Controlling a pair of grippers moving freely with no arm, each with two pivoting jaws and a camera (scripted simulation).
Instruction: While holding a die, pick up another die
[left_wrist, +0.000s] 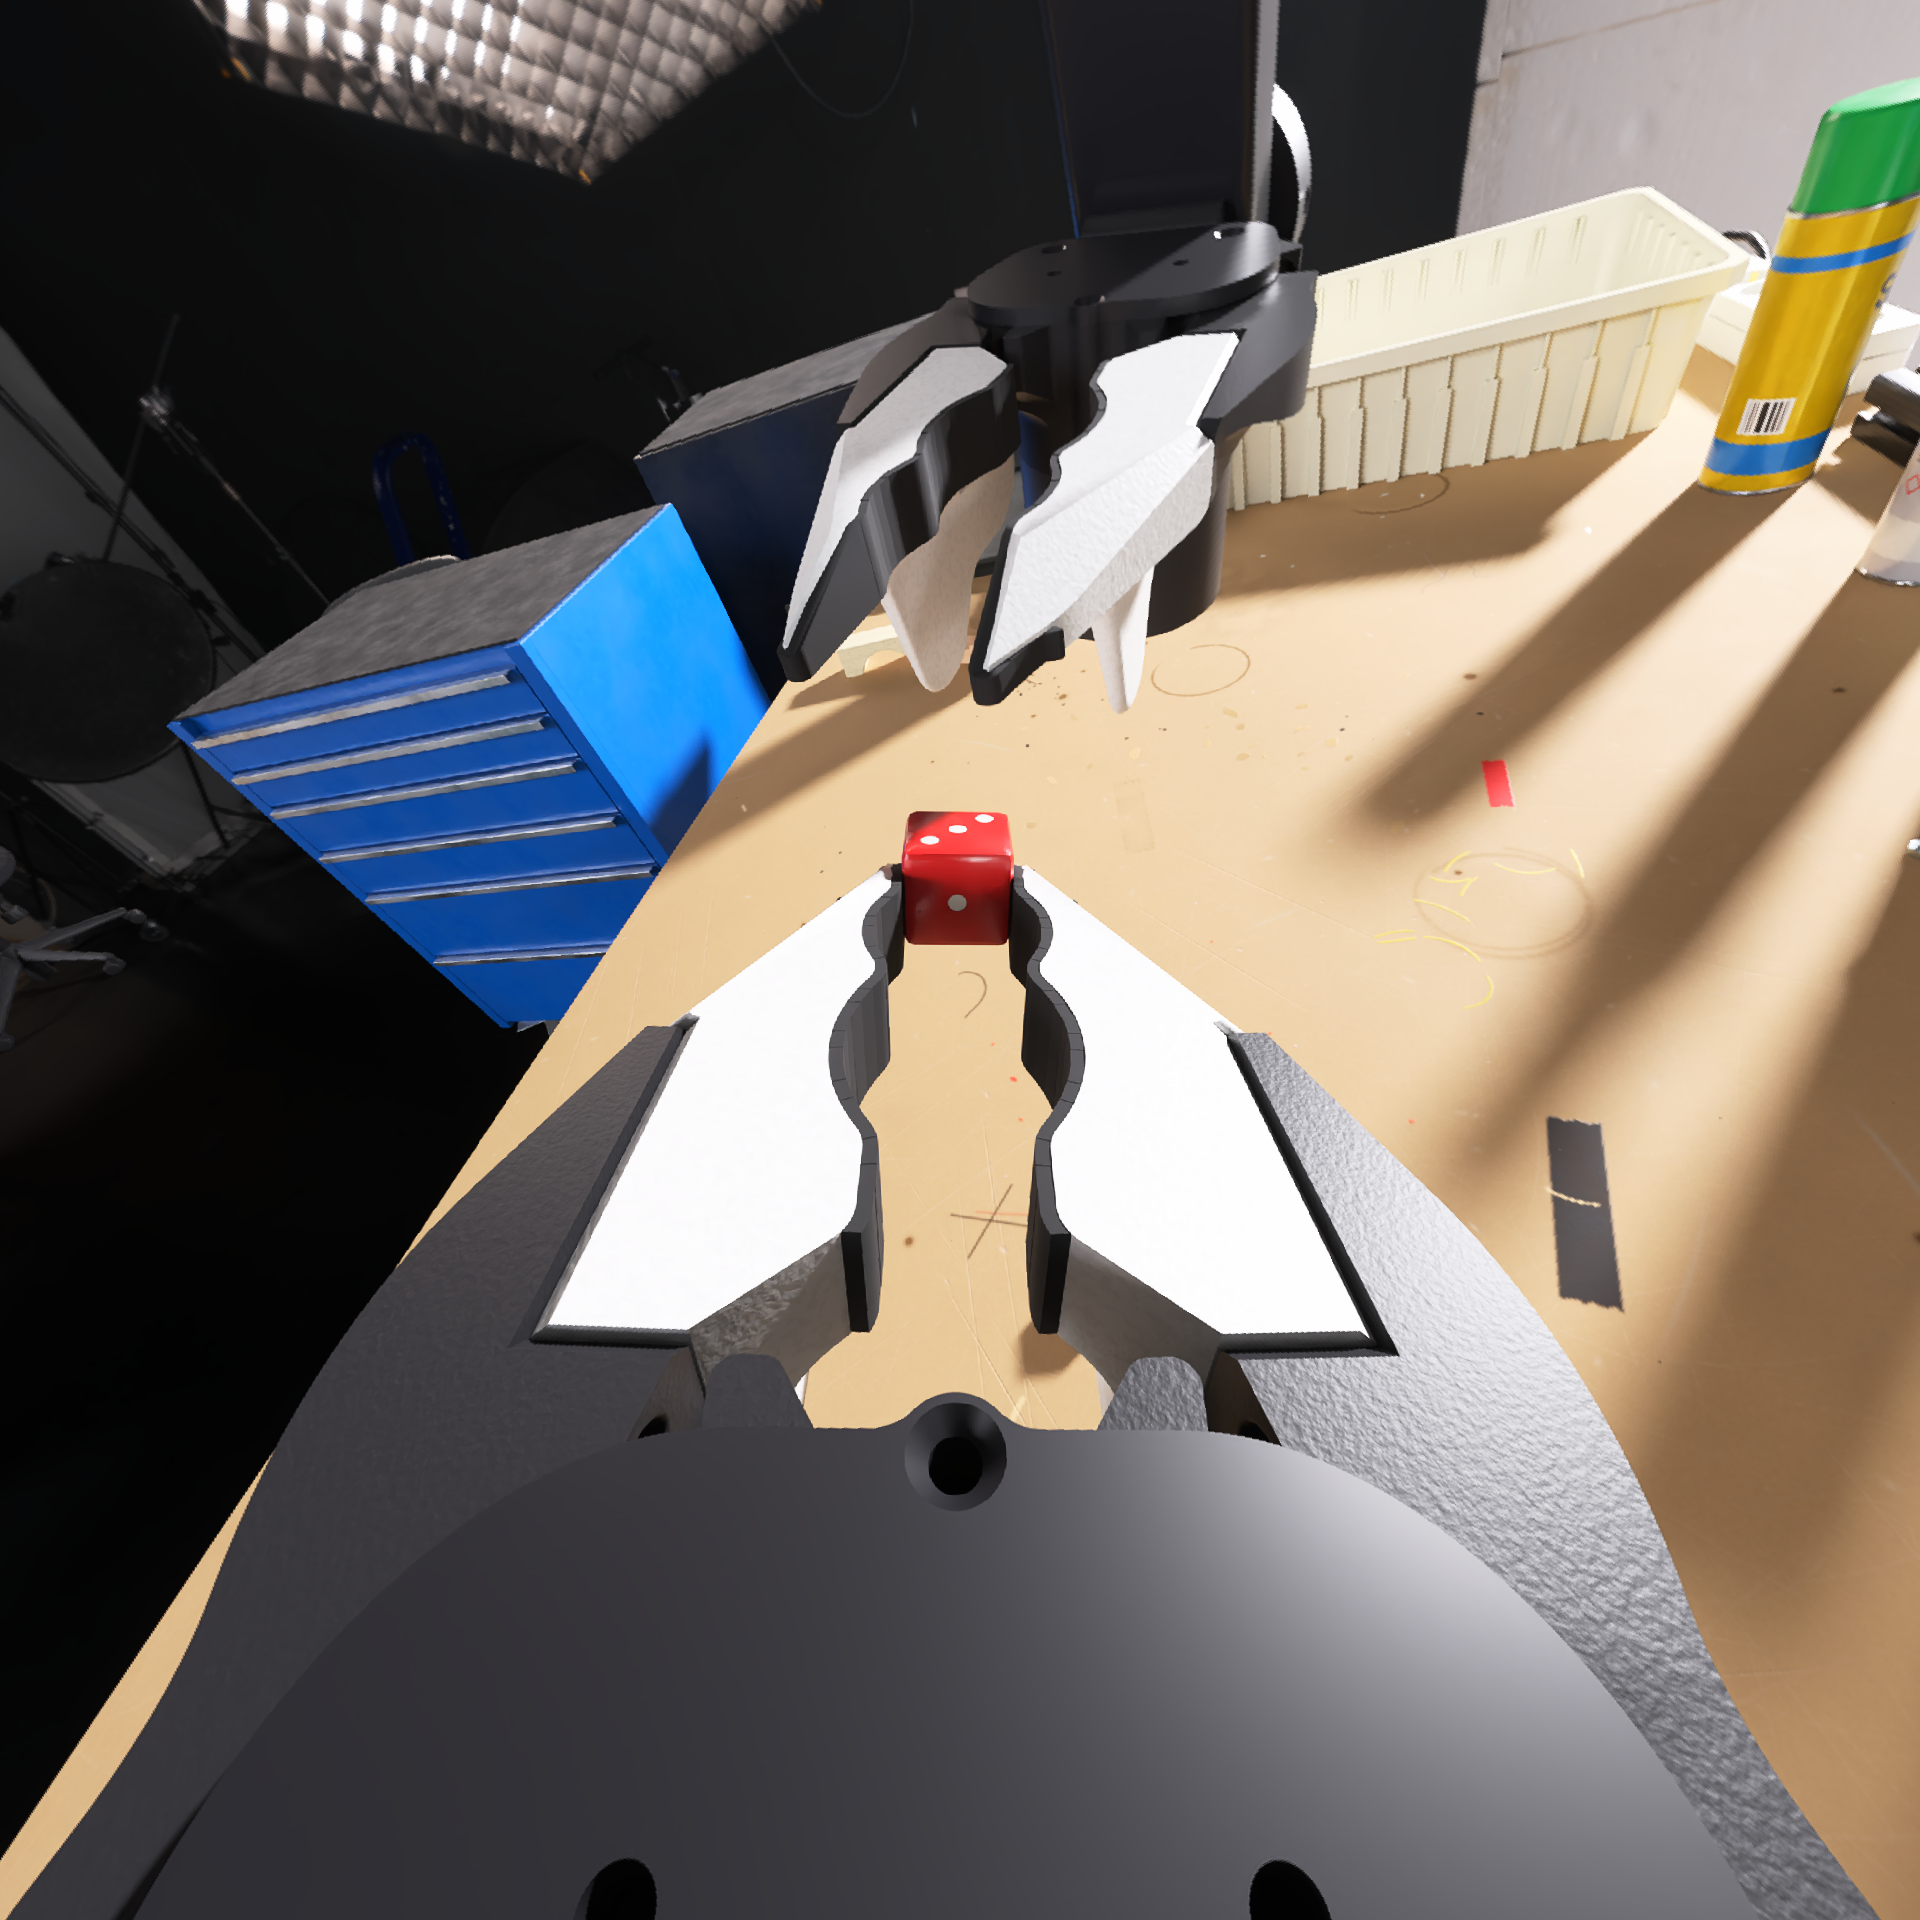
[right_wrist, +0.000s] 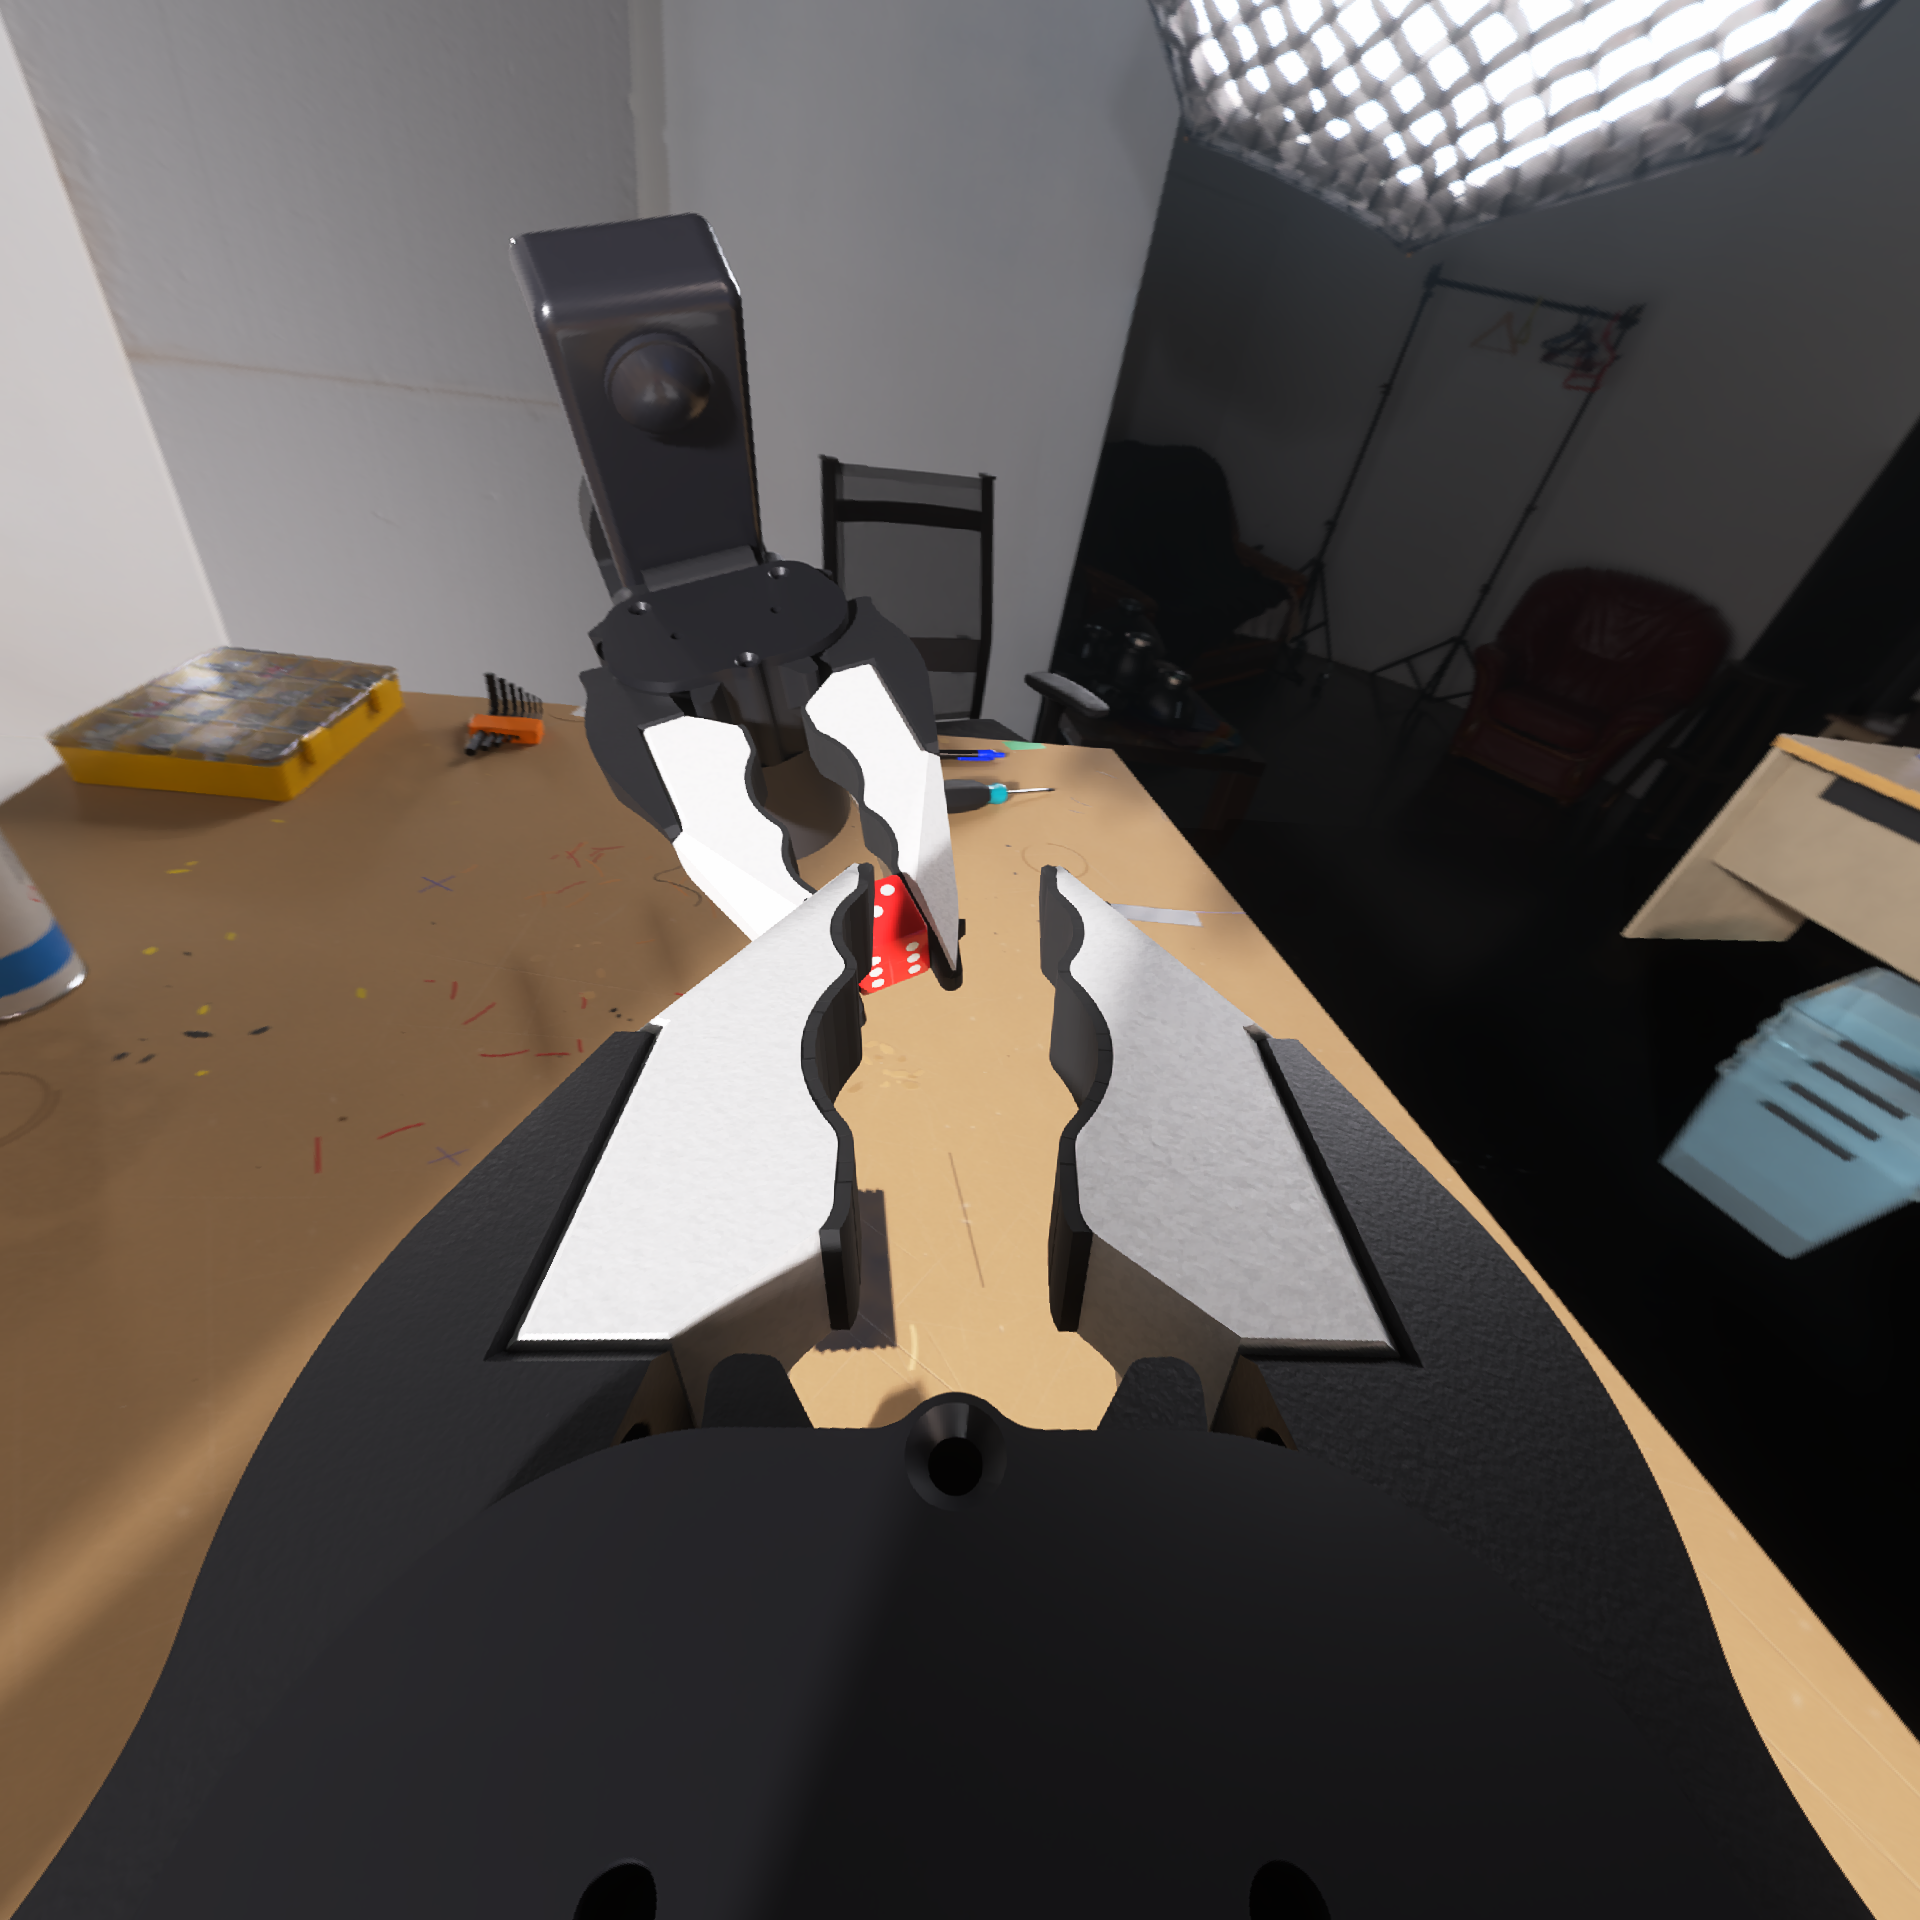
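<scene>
One red die (left_wrist: 956, 878) is all I can find in either view; a second die does not show anywhere. My left gripper (left_wrist: 956, 883) has its jaws clamped on this die right at the fingertips, low over the tan table (left_wrist: 1299, 935), near its left edge. Whether the die clears the surface I cannot tell.

My right gripper (right_wrist: 951, 883) stands released, jaws apart, nothing between them. From the left wrist view it hangs above the table, just past the held die, tips pointing down. From the right wrist view the die (right_wrist: 894, 935) sits partly behind my own left finger.

Judgement: step one (hold a die) looks done; step two is not begun, since the target is not located.

Next move calls for:
- keeping the left grip firm, as the hold is only at the tips;
- turning the right gripper to search the table for the other die;
- avoiding a bump between the two grippers, which are close.
</scene>
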